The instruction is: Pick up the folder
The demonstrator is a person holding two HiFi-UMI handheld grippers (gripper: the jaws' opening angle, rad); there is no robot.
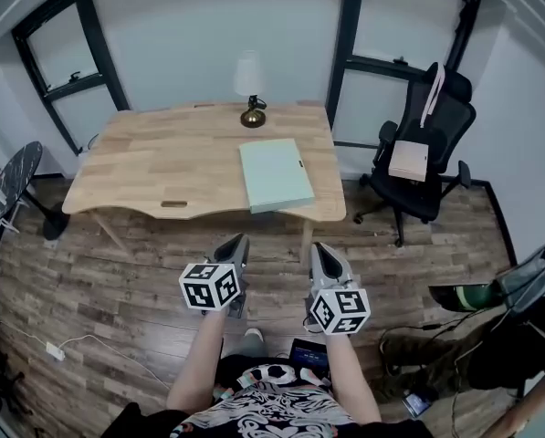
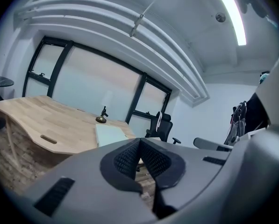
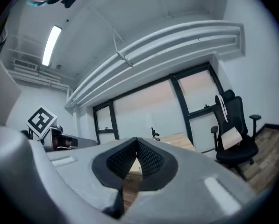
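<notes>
Two claws, left gripper and right gripper, pinched together, empty, well short of desk. Likely approach step: you close in, then part jaws at folder on desk's near edge.

The folder lies on the table, toward its right end, reaching the near edge. The lamp stands behind it, at the far edge. The chair is right of the table, with a box on its seat. A round stand is left of the table. Before the table, above the floor, the left gripper and right gripper are side by side, well apart from the folder.
</notes>
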